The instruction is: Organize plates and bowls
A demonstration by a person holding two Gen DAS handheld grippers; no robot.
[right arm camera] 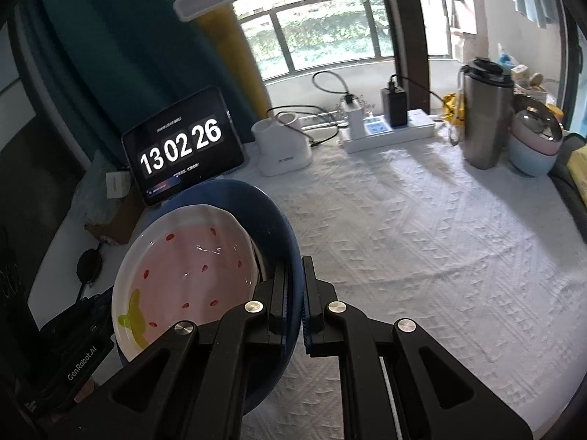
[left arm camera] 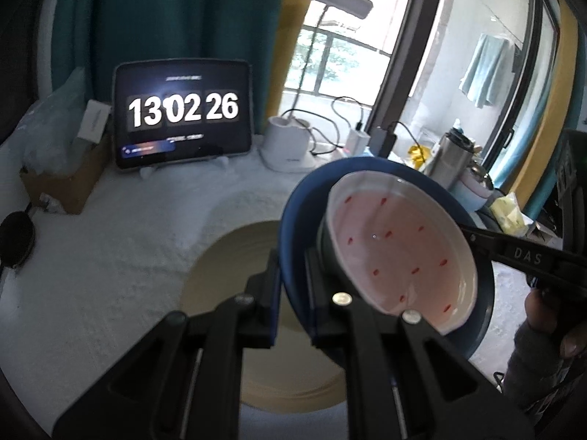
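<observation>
left gripper [left arm camera: 291, 293]: clamped on blue bowl [left arm camera: 293, 220] rim, left side
right gripper [right arm camera: 295, 304]: clamped on opposite rim
blue bowl: tilted, held over cream plate [left arm camera: 234, 256]
pink dish [left arm camera: 396, 253]: nested inside blue bowl
cream plate: on white tablecloth [right arm camera: 422, 238]

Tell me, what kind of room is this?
Probably a room in someone's home, used as a work corner. A table with a white cloth sits by a balcony window, with a desk lamp, a tablet clock and a steel flask.
</observation>
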